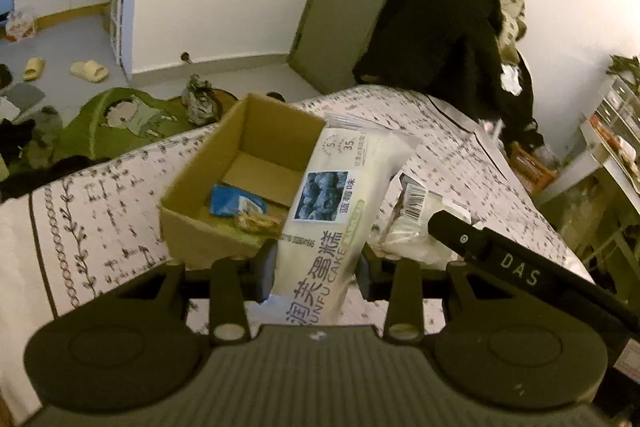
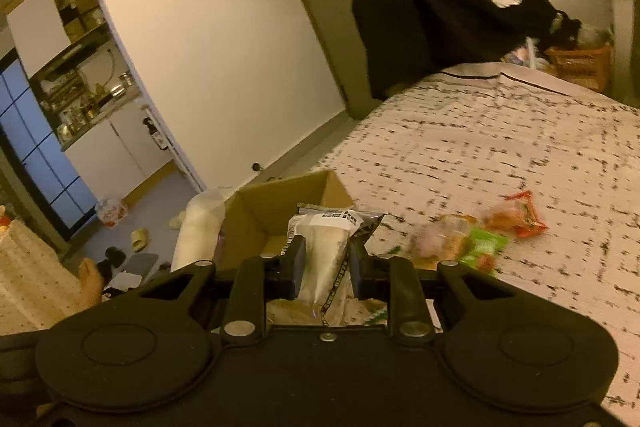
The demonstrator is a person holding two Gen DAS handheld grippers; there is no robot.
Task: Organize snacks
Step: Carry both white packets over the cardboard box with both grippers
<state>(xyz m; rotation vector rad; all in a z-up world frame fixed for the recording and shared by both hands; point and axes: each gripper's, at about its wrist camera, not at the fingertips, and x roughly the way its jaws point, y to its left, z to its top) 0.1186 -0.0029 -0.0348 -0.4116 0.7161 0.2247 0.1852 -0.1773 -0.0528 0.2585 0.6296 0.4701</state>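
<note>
1. The left gripper was clamped on a white blueberry cake packet, held lengthwise so it pointed at the open cardboard box on the patterned bedspread, probably to slide it in end first.
2. The right gripper was pinched tight on a clear-wrapped snack (its label too blurred to read), poised just beside the same box.
3. The box sat at the bed's edge within both hands' reach and already held a blue packet.
4. Loose snacks lay apart on the bedspread, apparently awaiting their turn.
</note>
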